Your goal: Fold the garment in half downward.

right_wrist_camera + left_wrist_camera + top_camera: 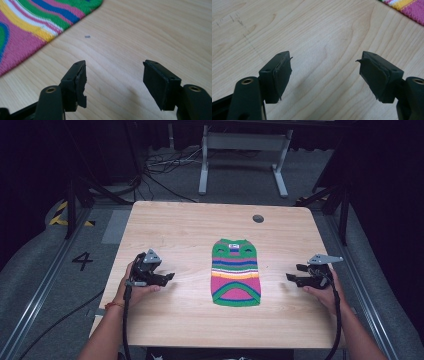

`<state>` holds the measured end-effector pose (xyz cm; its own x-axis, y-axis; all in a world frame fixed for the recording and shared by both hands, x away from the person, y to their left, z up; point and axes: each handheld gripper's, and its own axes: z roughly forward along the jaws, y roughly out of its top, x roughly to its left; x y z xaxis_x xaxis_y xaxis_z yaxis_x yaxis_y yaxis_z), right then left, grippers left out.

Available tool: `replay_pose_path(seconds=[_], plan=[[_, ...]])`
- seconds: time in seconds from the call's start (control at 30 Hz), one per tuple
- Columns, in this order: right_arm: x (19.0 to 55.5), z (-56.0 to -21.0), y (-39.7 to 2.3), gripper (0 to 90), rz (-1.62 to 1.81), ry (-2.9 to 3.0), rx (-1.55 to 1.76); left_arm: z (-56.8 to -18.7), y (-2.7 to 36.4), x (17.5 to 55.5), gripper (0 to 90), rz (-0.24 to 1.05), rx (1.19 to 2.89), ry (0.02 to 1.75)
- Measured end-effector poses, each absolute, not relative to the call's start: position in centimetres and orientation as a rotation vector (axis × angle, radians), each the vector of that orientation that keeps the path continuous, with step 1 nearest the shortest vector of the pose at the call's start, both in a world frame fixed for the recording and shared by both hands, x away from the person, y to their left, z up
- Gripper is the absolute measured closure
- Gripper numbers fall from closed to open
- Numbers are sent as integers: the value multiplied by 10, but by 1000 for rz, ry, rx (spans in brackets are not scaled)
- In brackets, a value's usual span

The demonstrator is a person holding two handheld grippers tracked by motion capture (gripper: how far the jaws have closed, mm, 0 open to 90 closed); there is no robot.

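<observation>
A small knitted striped garment (236,272) in green, pink, blue and yellow lies flat in the middle of the wooden table (180,227). My left gripper (169,277) rests low over the table to the garment's left, open and holding nothing. My right gripper (291,277) sits to its right, also open and holding nothing. In the left gripper view a corner of the garment (409,10) shows at the top right beyond the open gripper (325,61). The right gripper view shows the garment's edge (30,27) at the upper left, apart from the open gripper (114,65).
A round grommet hole (258,218) sits near the table's far edge. A tiny grey speck (87,36) lies on the wood beside the garment. Beyond the table stand a white frame (245,155), cables on the floor and black stands at both sides.
</observation>
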<state>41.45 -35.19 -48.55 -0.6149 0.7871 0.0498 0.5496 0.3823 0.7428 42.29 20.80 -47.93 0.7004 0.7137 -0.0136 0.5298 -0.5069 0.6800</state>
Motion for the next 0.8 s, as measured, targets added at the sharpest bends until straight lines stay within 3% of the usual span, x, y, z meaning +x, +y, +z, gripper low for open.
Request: replay_pose_path(seconds=[0.4, 0.8], plan=[[455, -449, -318, 392, 1117, 2347, 1049, -468, 173, 455, 357, 387, 2255, 901], [494, -450, -270, 471, 1114, 2403, 1001, -465, 102, 496, 393, 350, 2214, 886]])
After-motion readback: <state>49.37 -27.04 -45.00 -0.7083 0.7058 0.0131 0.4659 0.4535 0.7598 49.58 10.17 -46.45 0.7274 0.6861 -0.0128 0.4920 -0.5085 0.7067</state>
